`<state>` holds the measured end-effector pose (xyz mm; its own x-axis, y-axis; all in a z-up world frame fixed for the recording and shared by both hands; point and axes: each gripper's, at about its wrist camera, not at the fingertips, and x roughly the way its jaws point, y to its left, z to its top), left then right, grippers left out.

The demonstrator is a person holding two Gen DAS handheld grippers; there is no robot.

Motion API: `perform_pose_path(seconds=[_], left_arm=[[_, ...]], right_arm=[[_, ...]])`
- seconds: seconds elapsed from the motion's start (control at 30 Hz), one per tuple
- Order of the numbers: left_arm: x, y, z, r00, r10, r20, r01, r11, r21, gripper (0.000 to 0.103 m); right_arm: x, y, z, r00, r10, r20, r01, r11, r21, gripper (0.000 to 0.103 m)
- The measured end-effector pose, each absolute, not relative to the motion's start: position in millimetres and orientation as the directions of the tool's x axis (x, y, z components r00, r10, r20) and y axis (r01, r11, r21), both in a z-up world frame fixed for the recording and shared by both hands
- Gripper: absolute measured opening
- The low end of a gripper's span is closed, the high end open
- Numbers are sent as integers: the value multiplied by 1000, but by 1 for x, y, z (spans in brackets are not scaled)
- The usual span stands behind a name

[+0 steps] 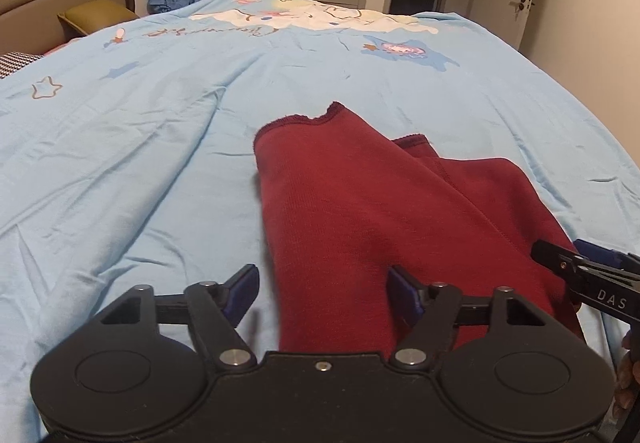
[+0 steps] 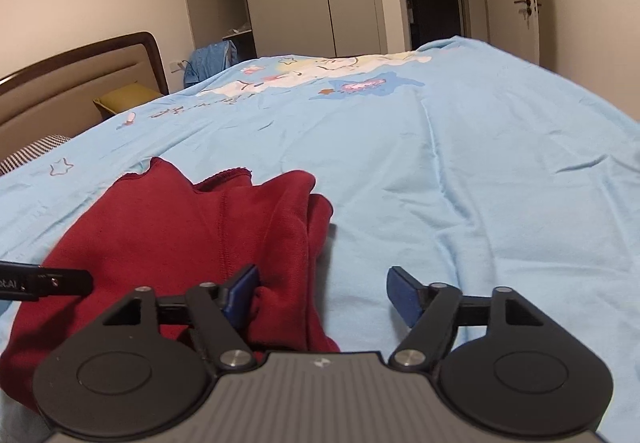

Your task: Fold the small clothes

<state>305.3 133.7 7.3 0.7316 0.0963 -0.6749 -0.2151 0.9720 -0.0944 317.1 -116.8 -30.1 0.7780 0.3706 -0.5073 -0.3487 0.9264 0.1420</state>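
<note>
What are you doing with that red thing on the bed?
A person is folding a dark red garment laid on a bed with a light blue cartoon duvet. They hold a hand-held gripper in each hand. The left hand-held gripper and the right hand-held gripper are both open at the garment's near edge, one on each side. Neither has gripped the cloth, which lies partly folded and rumpled.

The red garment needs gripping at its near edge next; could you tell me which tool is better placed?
Probably the left tool: its open fingers straddle the red garment. The right tool is open mostly over blue bedsheet.
</note>
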Motion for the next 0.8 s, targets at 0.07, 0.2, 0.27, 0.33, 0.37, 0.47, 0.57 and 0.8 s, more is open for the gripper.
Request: perform_pose_path(seconds=[0.07, 0.2, 0.27, 0.33, 0.37, 0.47, 0.57, 0.8], left_arm=[[302, 134, 11, 735, 99, -671, -223, 969, -101, 80], [294, 134, 21, 748, 116, -653, -242, 965, -106, 89], [289, 132, 28, 757, 124, -641, -247, 963, -106, 92], [282, 130, 34, 768, 134, -627, -251, 963, -102, 97], [278, 129, 38, 774, 143, -617, -255, 962, -98, 98], [265, 126, 50, 791, 157, -591, -260, 961, -93, 100], [251, 120, 60, 810, 171, -561, -263, 961, -87, 102], [214, 105, 78, 847, 181, -500, -252, 965, -77, 102]], right_arm=[[313, -118, -25, 786, 365, -499, -349, 928, 130, 84], [301, -124, -12, 811, 358, -462, -346, 931, 115, 92], [294, -128, -4, 825, 358, -437, -344, 932, 115, 96], [285, -132, 4, 841, 354, -409, -337, 934, 114, 101], [281, -134, 9, 849, 351, -396, -334, 936, 112, 102], [267, -139, 21, 869, 344, -357, -330, 939, 101, 103], [253, -144, 32, 881, 341, -327, -330, 940, 91, 103], [214, -154, 52, 903, 346, -255, -339, 938, 72, 103]])
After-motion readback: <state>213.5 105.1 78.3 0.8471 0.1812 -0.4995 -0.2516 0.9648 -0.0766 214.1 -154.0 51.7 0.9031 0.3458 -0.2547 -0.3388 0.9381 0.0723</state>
